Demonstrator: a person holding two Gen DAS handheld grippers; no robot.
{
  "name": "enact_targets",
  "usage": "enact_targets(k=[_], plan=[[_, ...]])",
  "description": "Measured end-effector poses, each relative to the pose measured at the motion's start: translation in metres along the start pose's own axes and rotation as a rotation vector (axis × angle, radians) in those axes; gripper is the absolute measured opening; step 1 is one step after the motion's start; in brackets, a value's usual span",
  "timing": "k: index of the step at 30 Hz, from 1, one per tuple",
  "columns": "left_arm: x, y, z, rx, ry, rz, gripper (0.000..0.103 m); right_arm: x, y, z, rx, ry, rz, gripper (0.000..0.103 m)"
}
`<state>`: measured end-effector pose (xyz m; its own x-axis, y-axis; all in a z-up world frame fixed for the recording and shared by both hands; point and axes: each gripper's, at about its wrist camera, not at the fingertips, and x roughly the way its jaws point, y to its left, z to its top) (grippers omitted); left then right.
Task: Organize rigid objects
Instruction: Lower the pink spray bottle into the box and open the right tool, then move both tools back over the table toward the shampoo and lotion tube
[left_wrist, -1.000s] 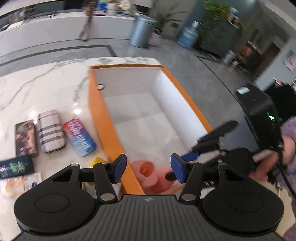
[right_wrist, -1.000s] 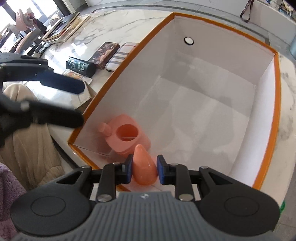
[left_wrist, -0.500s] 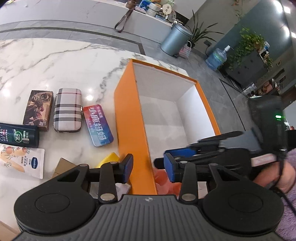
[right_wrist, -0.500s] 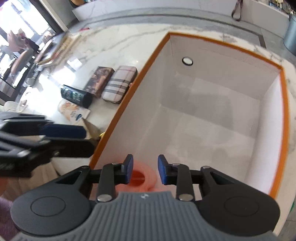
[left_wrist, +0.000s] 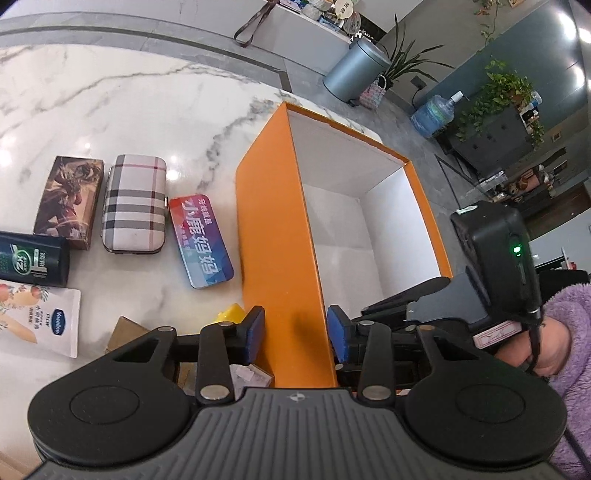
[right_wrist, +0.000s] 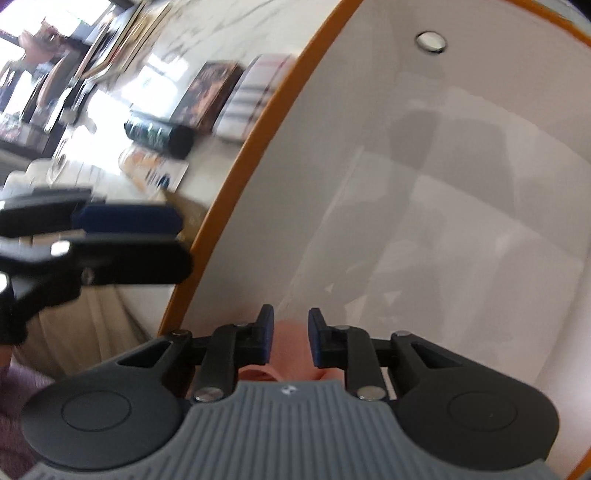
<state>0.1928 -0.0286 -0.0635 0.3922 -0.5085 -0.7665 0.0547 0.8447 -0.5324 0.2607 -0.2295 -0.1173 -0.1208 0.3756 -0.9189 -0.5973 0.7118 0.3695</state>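
Your right gripper (right_wrist: 290, 341), jaws just narrowing with the smooth, rounded pink piece (right_wrist: 288, 332) between them, hangs at the white-lined orange box's (left_wrist: 273, 236) six-o'clock corner to stow it. Whether the pads press on it, you can't tell. Your left gripper (left_wrist: 295, 328) half-open, empty, straddles the wall.

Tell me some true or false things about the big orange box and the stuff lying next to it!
1. The orange box is white inside. True.
2. The plaid case sits inside the box. False: it lies on the marble table, outside the box.
3. The colourful tin lies between the plaid case and the box. True.
4. The dark green bottle stands upright. False: it lies on its side.
5. The left tool is clamped on the yellow thing. False: its pads stand apart with the box's wall between them.
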Motion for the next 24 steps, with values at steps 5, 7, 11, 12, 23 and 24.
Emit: enact_targets(k=[5, 7, 11, 12, 23, 24], plan=[[-0.005, 0.000, -0.003, 0.011, -0.005, 0.003, 0.045, 0.005, 0.002, 0.003, -0.003, 0.011, -0.014, 0.022], [-0.009, -0.001, -0.004, 0.018, -0.012, 0.005, 0.045, -0.001, 0.005, 0.002, 0.000, -0.014, -0.027, 0.023], [-0.025, -0.002, -0.007, 0.026, -0.040, 0.014, 0.045, -0.022, 0.014, -0.003, 0.006, -0.090, -0.092, 0.023], [-0.031, -0.001, -0.008, 0.028, -0.051, 0.020, 0.045, -0.027, 0.017, -0.003, 0.004, -0.111, -0.116, 0.023], [-0.101, 0.032, -0.019, 0.011, -0.170, 0.128, 0.044, -0.085, 0.077, -0.025, -0.005, -0.433, -0.192, 0.028], [-0.105, 0.039, -0.020, 0.005, -0.171, 0.143, 0.044, -0.086, 0.083, -0.025, -0.008, -0.445, -0.187, 0.028]])
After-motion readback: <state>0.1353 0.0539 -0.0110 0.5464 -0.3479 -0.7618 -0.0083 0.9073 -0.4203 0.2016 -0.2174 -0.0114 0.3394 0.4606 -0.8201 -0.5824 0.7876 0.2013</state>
